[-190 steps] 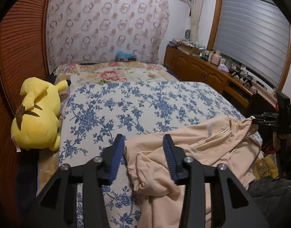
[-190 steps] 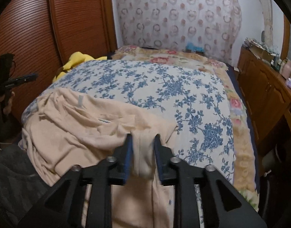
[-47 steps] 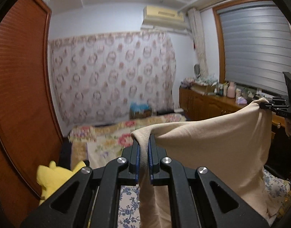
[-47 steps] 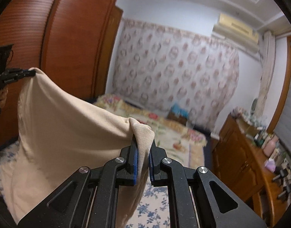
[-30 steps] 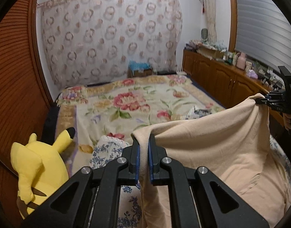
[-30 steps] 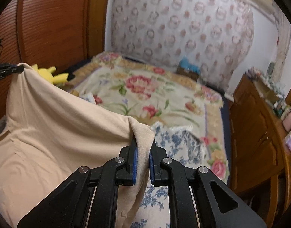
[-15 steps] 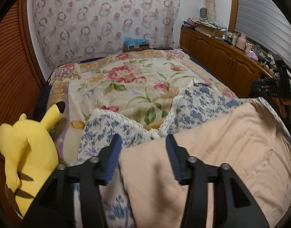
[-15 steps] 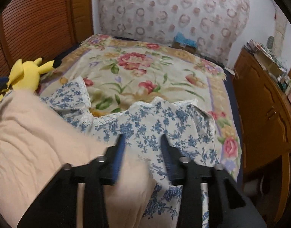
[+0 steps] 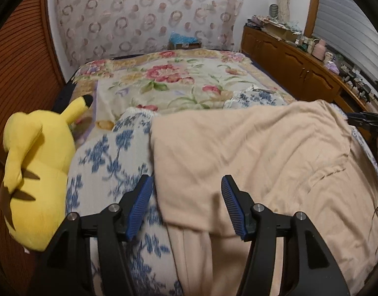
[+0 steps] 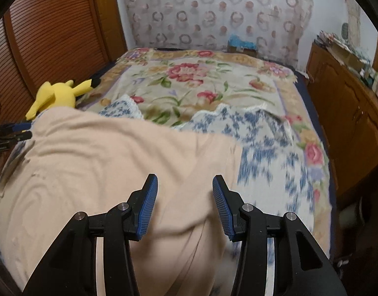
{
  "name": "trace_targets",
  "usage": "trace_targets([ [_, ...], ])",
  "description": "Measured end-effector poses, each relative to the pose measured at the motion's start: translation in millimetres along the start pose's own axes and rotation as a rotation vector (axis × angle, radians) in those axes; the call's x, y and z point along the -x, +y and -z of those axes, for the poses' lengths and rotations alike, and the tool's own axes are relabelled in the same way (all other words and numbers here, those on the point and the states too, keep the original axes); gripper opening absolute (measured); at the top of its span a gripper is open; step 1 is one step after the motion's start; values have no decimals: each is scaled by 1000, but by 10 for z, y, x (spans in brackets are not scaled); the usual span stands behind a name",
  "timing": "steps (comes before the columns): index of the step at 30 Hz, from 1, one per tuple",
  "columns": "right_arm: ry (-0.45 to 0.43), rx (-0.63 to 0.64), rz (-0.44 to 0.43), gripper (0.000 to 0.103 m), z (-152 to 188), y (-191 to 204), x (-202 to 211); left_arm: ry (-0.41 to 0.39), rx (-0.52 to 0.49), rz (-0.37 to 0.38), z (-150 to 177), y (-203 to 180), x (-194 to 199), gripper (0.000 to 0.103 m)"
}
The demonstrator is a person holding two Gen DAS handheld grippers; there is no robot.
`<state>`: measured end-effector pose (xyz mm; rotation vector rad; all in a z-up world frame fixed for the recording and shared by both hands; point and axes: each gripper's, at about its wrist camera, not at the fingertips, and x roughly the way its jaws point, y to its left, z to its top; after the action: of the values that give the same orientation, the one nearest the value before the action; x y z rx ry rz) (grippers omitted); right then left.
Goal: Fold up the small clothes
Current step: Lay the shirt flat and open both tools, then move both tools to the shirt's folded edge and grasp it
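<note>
Released a moment ago from both pairs of fingers, which had held it up by two corners, the peach garment (image 9: pixel 250 153) now lies spread across the near part of the bed, covering most of the blue-flowered coverlet (image 9: pixel 110 157). Its far edge runs straight across the bed in the left wrist view, and its near part drops over the bed's edge in soft folds under the cameras. A faint seam and a few wrinkles show toward its right side in that view. The left gripper (image 9: pixel 186 204) hangs over the garment's left edge with its blue-padded fingers (image 9: pixel 139 207) apart and opening; cloth lies below the gap, but the pads do not press on it. The right gripper (image 10: pixel 182 203) is likewise above the garment's right part, fingers (image 10: pixel 147 207) spread and opening, gripping nothing. Each gripper shows small at the side of the other's view, close to the garment's far corner. Beyond the coverlet, whose lace edge is turned back, lies a cream blanket with red flowers (image 9: pixel 179 79). A yellow plush toy (image 9: pixel 33 172) lies along the bed's left side, next to the slatted wooden doors (image 10: pixel 53 29). A patterned curtain (image 9: pixel 144 12) hangs behind the bed, and a wooden cabinet (image 9: pixel 295 69) crowded with small items stands to the right.
</note>
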<state>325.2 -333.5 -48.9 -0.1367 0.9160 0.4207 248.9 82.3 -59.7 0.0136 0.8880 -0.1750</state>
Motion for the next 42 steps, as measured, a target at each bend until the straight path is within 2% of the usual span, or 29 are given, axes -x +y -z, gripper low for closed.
trace_targets([
  [8,42,-35,-33,47,308,82,21,10,49,3,162,5,75,58],
  [14,50,-55,-43,47,351,121,-116,10,68,23,216,-46,122,58],
  [18,29,-48,-5,48,328,162,-166,20,85,49,227,-93,104,57],
  [26,-8,-20,50,51,383,234,-178,45,104,107,257,-180,87,47],
  [28,-9,-23,47,51,387,238,-181,65,109,109,275,-198,61,39],
  [33,-9,-24,46,51,388,231,-179,89,110,108,329,-270,53,38],
  [38,-9,-23,47,52,388,235,-178,105,121,141,357,-301,67,39],
  [42,-9,-23,47,52,389,225,-177,89,147,127,314,-253,31,39],
])
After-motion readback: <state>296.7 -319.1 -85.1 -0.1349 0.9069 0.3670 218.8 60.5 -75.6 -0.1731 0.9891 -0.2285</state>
